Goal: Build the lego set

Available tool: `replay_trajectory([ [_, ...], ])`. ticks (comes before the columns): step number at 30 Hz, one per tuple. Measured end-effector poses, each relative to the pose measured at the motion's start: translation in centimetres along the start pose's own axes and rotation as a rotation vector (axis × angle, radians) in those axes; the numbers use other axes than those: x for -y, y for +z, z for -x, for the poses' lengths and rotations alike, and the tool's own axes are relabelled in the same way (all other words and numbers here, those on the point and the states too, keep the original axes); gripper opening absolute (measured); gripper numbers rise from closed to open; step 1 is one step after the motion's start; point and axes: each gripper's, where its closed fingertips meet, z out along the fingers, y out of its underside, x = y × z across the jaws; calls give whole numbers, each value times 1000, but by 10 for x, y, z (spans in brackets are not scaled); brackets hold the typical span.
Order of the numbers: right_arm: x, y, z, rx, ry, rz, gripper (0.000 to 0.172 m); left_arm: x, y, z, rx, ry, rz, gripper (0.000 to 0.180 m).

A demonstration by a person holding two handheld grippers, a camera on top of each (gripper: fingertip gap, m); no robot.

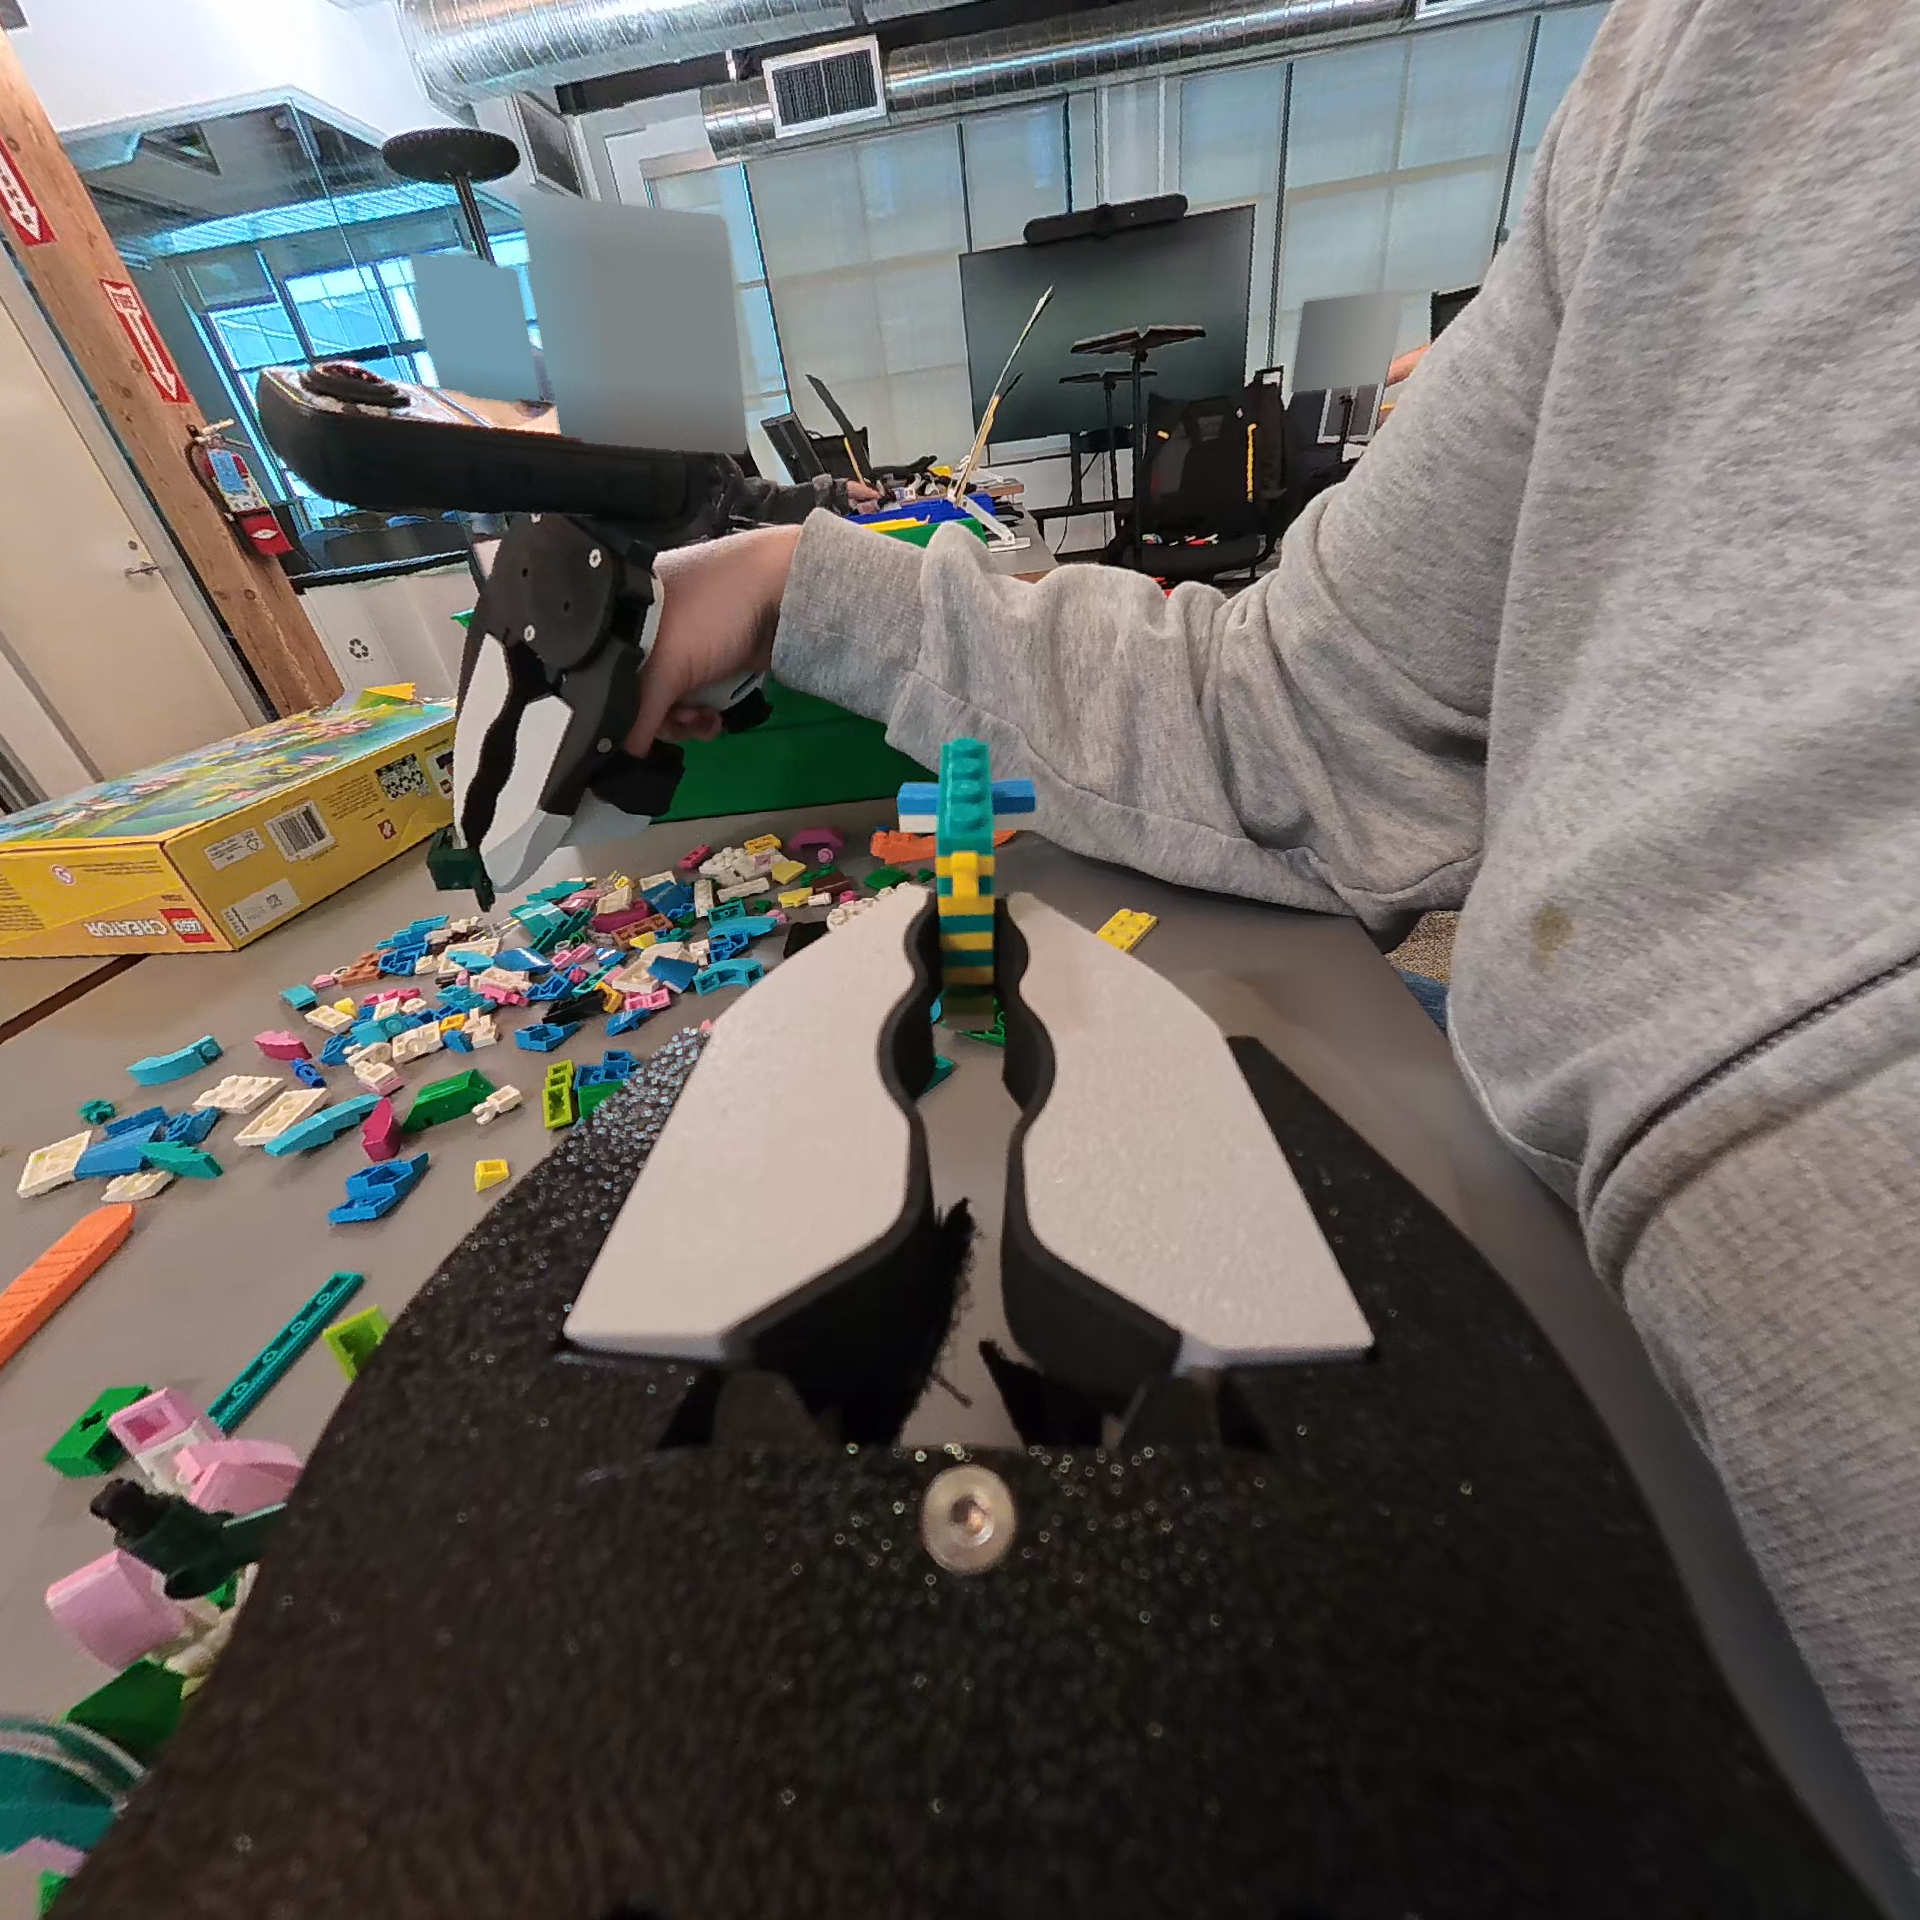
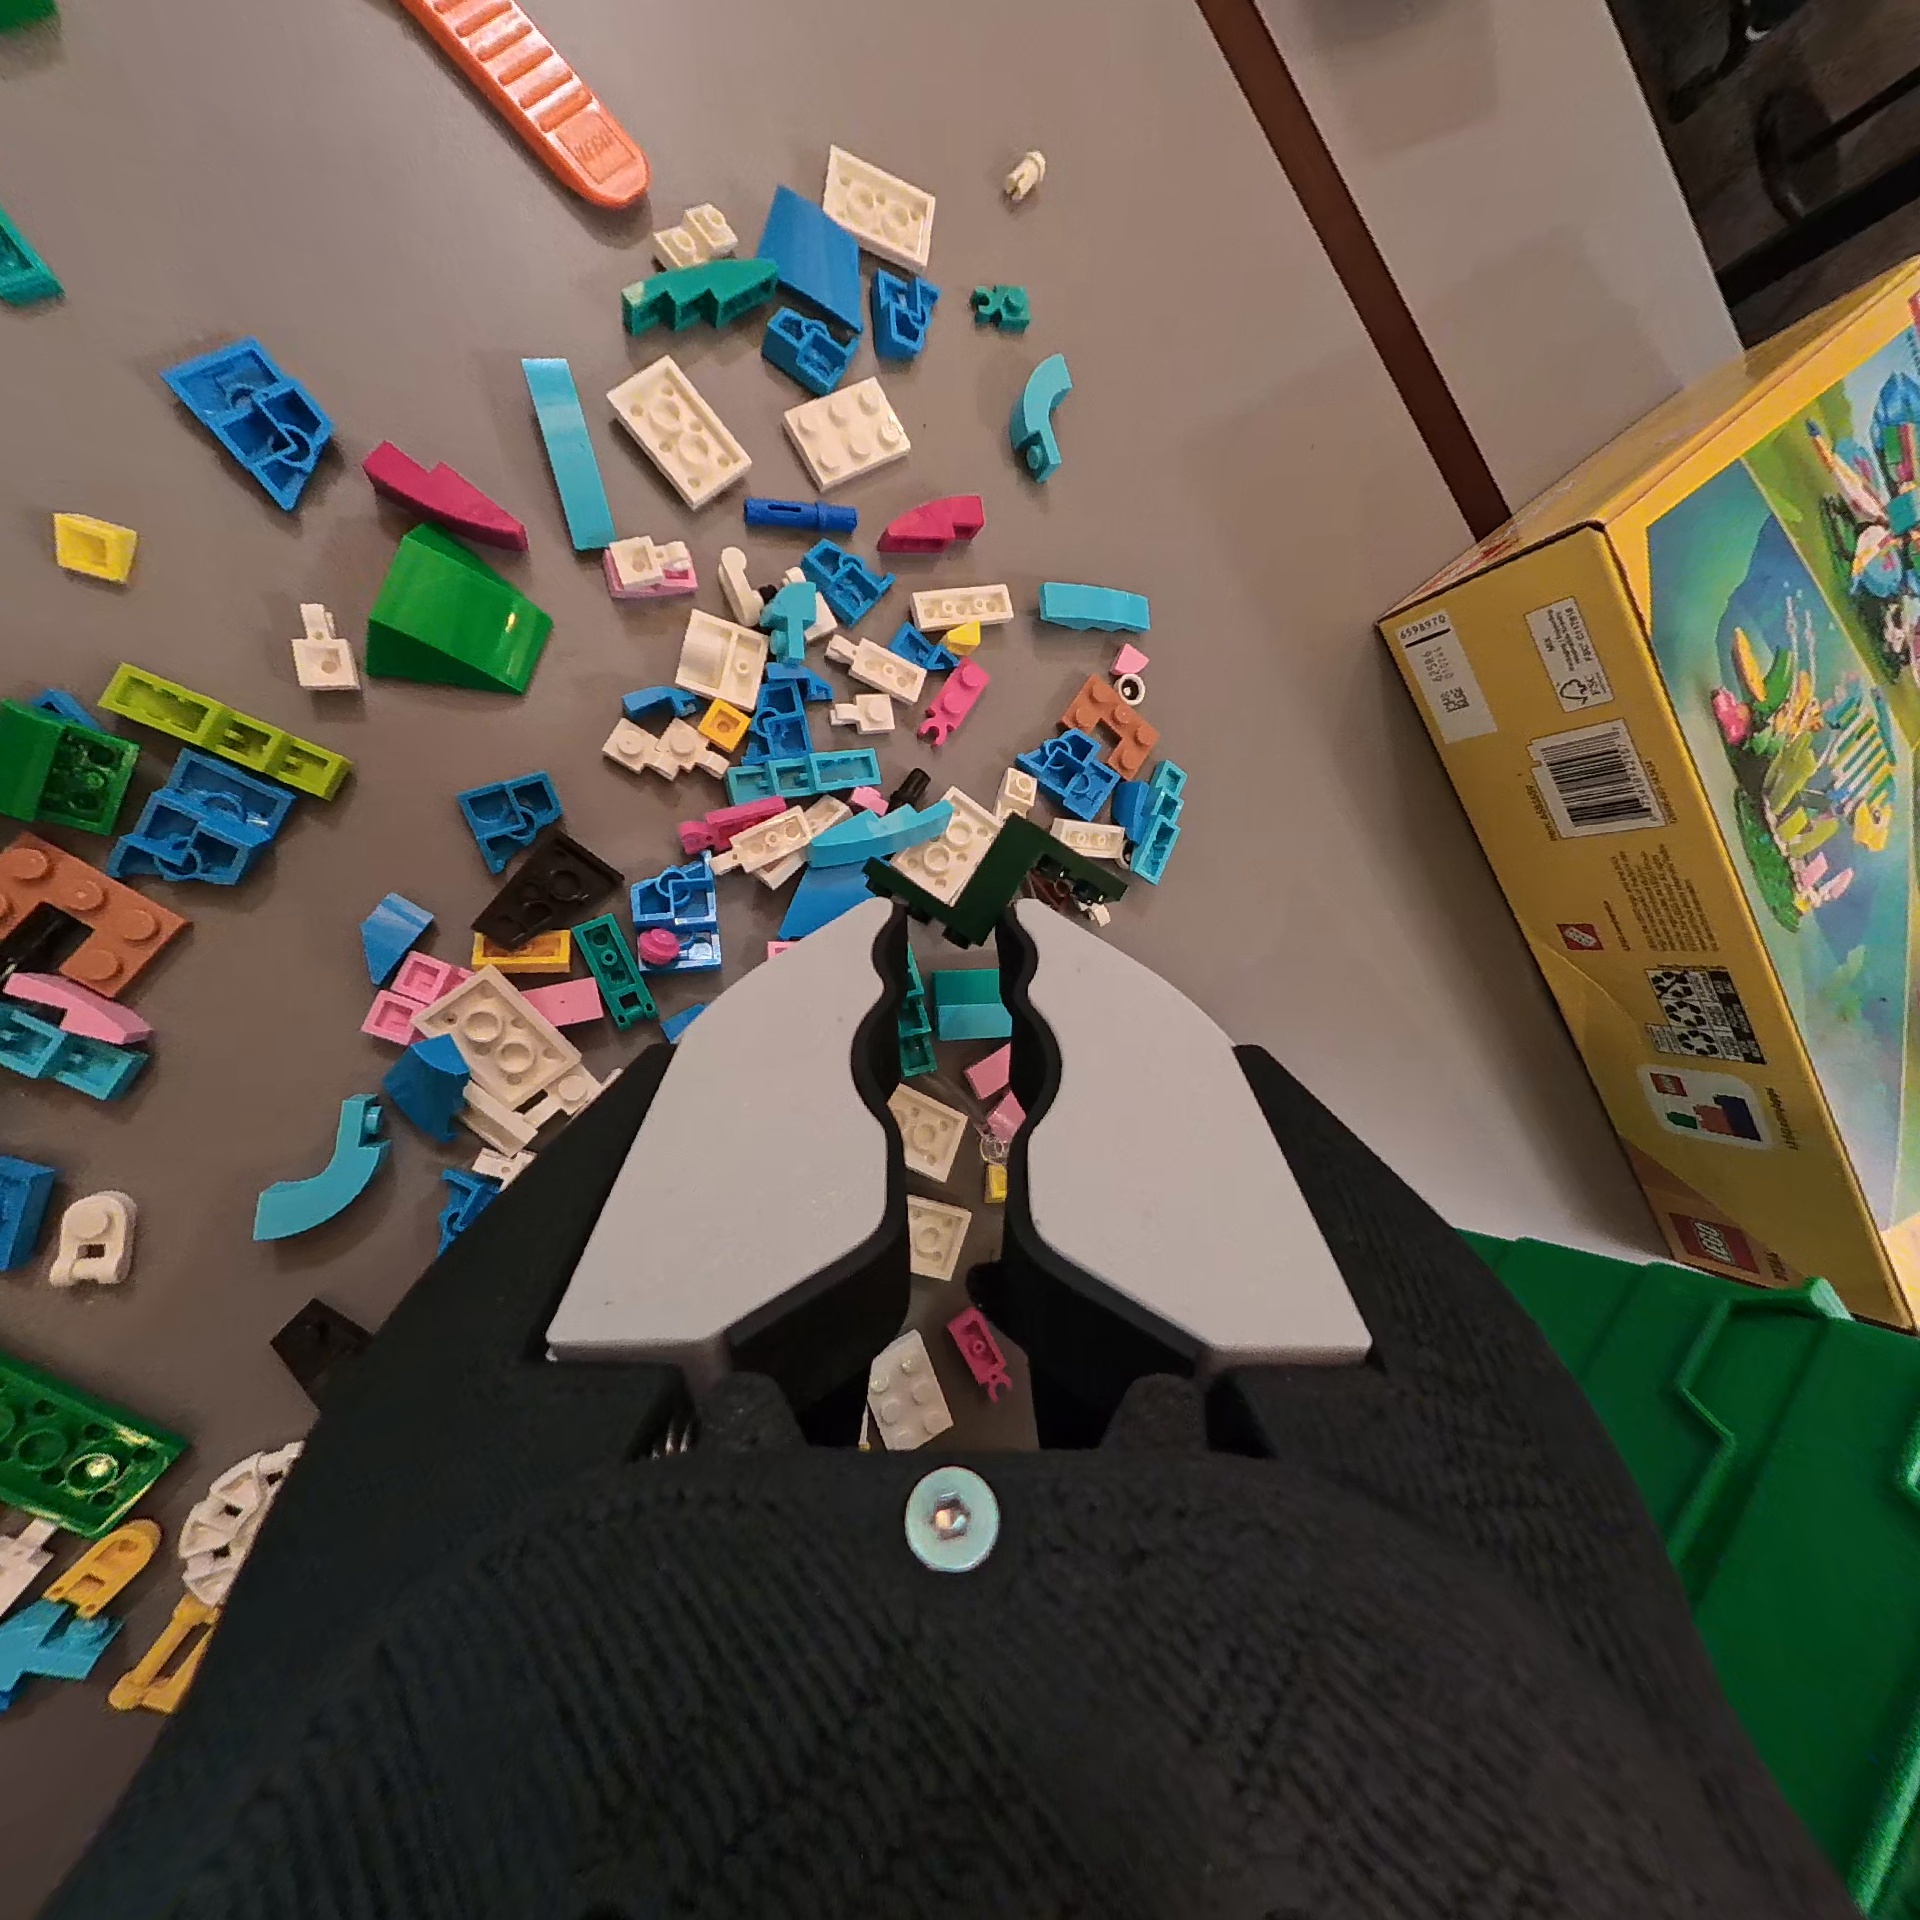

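Observation:
My left gripper (image 1: 968, 906) is shut on a small brick model (image 1: 966, 894) striped teal and yellow, with a teal studded top and a blue and white cross piece. It stands upright between the pads, above the grey table (image 1: 1278, 997). My right gripper (image 2: 948, 914) is shut on a dark green L-shaped brick piece (image 2: 992, 878) and holds it over the pile of loose bricks (image 2: 790, 727). It also shows in the left wrist view (image 1: 473, 868), held by a hand in a grey sleeve, with the dark green piece (image 1: 457, 862) at its tips.
Loose bricks in several colours (image 1: 499, 997) are spread over the table. A yellow toy box (image 1: 208, 831) lies at its far edge and also shows in the right wrist view (image 2: 1704, 790). An orange brick separator (image 2: 540, 94) and a green bin (image 2: 1766, 1507) are nearby. The gap from one gripper's tips to the other's is roughly 30 cm.

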Motion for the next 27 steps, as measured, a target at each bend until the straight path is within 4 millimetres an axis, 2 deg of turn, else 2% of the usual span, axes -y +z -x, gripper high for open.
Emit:
replay_trajectory([
  [17,-3,1,4,12,-15,24,15,0,0,-2,-4,5,1,8],
  [27,-15,-27,-21,-85,17,28,15,0,1,-2,-17,-13,1,8],
])
